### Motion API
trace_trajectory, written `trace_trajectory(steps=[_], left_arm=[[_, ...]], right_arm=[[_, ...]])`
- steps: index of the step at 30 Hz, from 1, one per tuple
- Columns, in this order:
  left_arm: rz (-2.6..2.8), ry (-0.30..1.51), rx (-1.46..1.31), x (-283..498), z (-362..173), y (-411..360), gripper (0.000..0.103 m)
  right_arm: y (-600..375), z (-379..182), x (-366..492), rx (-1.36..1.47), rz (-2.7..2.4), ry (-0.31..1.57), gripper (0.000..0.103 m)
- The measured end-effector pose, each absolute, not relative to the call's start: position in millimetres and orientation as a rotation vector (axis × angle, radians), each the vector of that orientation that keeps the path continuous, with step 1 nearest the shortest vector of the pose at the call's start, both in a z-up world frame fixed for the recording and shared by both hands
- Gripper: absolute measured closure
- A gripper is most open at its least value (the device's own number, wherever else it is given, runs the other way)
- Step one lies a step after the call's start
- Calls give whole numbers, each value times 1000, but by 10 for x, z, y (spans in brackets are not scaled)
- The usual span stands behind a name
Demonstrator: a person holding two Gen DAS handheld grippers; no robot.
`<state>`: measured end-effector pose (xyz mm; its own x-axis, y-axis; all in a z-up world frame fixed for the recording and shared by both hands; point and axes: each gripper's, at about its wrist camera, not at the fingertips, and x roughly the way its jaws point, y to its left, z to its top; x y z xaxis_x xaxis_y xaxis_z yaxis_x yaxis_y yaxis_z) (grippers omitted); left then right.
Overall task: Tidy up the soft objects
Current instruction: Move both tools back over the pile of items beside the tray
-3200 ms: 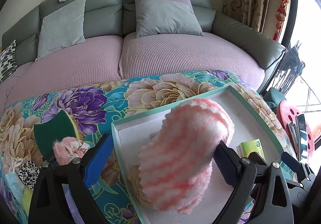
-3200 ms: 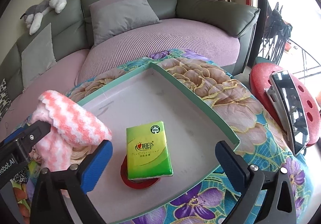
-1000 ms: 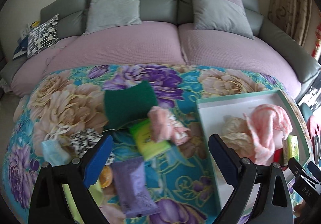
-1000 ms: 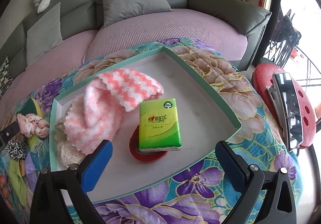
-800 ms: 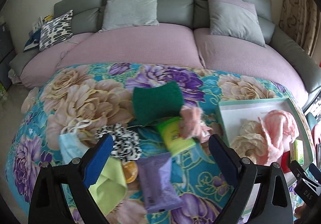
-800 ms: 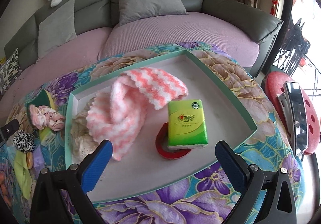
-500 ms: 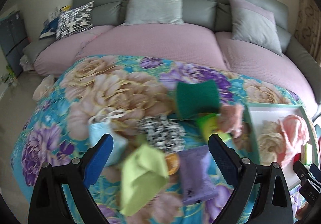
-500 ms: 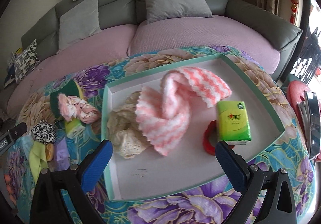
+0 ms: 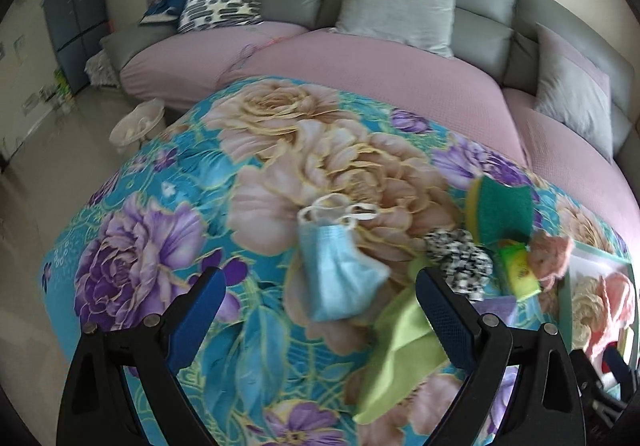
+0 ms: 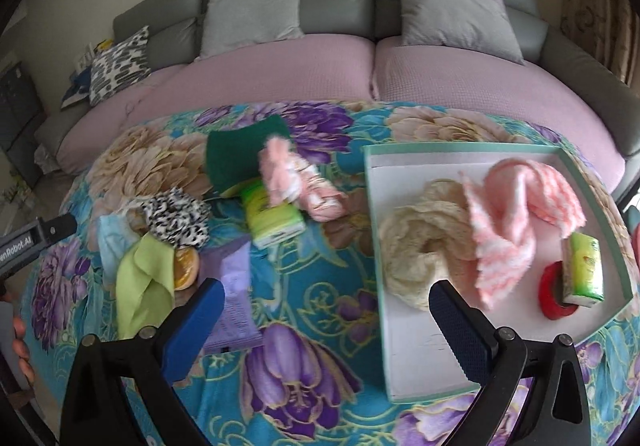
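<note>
— Left wrist, what do you have?
— My left gripper (image 9: 316, 310) is spread wide and empty over the flowered table (image 9: 168, 182). The blue face mask (image 9: 340, 278) lies between the fingers, long axis running away from me, ear loops at the far end. The lime cloth (image 9: 404, 342) is blurred and partly behind my right finger.
— Right wrist?
— My right gripper (image 10: 320, 310) is also wide, holding nothing. The tray (image 10: 404, 366) sits on the right with the striped pink cloth (image 10: 516, 222) draped lengthwise towards me beside the cream knit (image 10: 420, 250). The purple packet (image 10: 236, 286) is partly hidden by my left finger.
</note>
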<state>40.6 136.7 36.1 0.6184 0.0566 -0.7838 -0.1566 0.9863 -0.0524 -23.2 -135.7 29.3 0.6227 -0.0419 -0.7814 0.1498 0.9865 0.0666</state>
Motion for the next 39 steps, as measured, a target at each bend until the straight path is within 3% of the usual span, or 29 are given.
trace_trajectory(steps=[14, 39], left_arm=[[128, 1006, -167, 541, 10, 1509, 7], [61, 1099, -145, 927, -421, 1265, 7]], right_arm=[[-844, -56, -36, 63, -4, 969, 0], [-765, -405, 196, 25, -39, 1055, 0]])
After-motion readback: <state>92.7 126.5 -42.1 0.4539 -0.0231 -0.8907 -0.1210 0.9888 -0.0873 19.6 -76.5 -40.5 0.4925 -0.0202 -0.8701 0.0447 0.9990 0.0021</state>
